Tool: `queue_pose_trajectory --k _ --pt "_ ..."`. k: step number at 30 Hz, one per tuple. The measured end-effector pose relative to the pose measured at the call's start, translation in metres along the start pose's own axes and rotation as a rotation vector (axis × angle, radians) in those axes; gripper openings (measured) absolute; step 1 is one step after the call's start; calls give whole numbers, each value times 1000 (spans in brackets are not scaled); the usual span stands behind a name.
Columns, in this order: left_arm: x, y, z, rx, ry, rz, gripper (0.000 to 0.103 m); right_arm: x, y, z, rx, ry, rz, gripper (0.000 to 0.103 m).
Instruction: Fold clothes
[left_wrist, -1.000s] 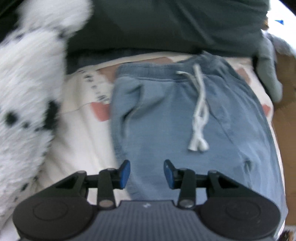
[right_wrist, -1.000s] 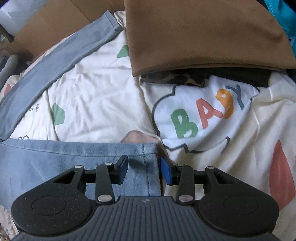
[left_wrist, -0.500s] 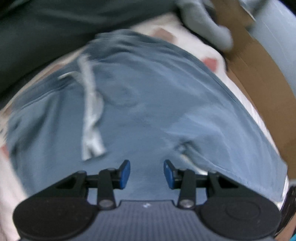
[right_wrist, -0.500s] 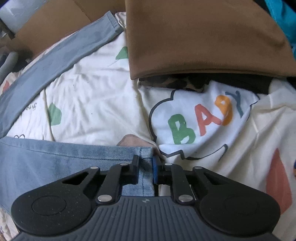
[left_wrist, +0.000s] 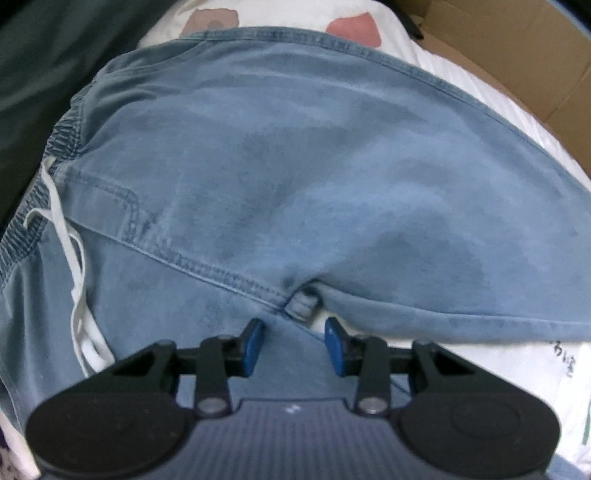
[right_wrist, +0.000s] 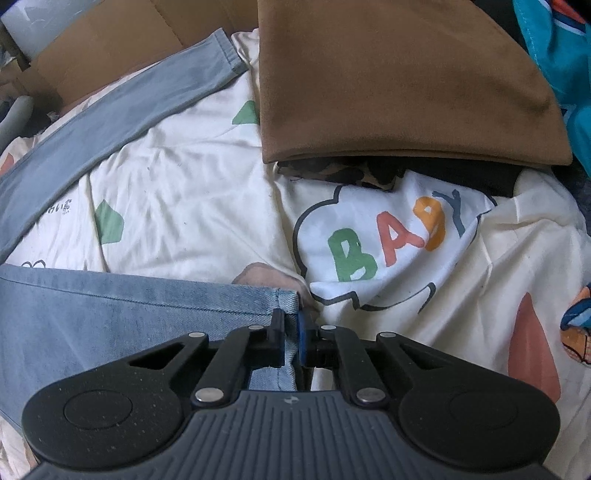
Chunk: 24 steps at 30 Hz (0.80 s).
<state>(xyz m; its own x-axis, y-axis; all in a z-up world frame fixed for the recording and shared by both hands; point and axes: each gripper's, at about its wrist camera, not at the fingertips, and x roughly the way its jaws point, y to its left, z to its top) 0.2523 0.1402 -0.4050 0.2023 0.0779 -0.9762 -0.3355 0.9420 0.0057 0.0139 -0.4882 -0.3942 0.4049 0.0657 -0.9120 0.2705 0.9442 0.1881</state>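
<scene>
The left tongs (left_wrist: 293, 341) hang over the crotch of the blue denim trousers (left_wrist: 295, 177), pointing steeply down. Their blue pads (left_wrist: 252, 345) stand a moderate gap apart and are closing in, with the crotch seam just ahead of the tips and nothing pressed between them. The trousers lie spread flat on a cream bedsheet (left_wrist: 480, 373) printed with coloured shapes. At the left of this view is the elastic waistband with its white drawstring (left_wrist: 75, 280) trailing down the cloth, and beyond that a dark green fabric (left_wrist: 44, 66). One leg runs off to the right, past a strip of sheet toward a cardboard box (left_wrist: 517, 59) at the top right corner.

The right tongs (right_wrist: 291, 332) have come together on the hem corner of a trouser leg (right_wrist: 147, 314); the denim edge is pinched between the pads, which are nearly touching. That leg lies across the lower left of the right wrist view. Above it the other leg (right_wrist: 122, 110) stretches diagonally up toward brown cardboard. To the right of the pinched hem the sheet shows a cloud shape with the letters BABY (right_wrist: 391, 236). Further up sits a folded brown garment (right_wrist: 399, 85), resting on a camouflage-patterned piece and something black. A bright teal cloth (right_wrist: 557, 48) shows at the far right edge.
</scene>
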Motion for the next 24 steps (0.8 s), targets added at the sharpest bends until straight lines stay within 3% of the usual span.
queue_pose_trajectory --k 2,5,8,11,14,18,24 --pt "5 3 4 -12 8 6 31 1 1 -1 -6 4 -5 4" --pt "10 8 10 -23 20 9 31 4 3 -2 -26 15 -14 4" --pt "11 -2 14 64 21 49 31 6 3 -3 -33 25 -18 4" --pt "4 -23 12 212 -4 140 31 9 3 -3 -40 31 -25 5" --pt "-3 -32 14 300 -50 233 21 12 3 -3 -37 37 -32 5" --pt "5 -12 23 180 27 114 17 16 4 -4 -22 40 -42 5" --pt "-2 -7 17 173 23 33 17 4 7 -1 -41 29 -72 8"
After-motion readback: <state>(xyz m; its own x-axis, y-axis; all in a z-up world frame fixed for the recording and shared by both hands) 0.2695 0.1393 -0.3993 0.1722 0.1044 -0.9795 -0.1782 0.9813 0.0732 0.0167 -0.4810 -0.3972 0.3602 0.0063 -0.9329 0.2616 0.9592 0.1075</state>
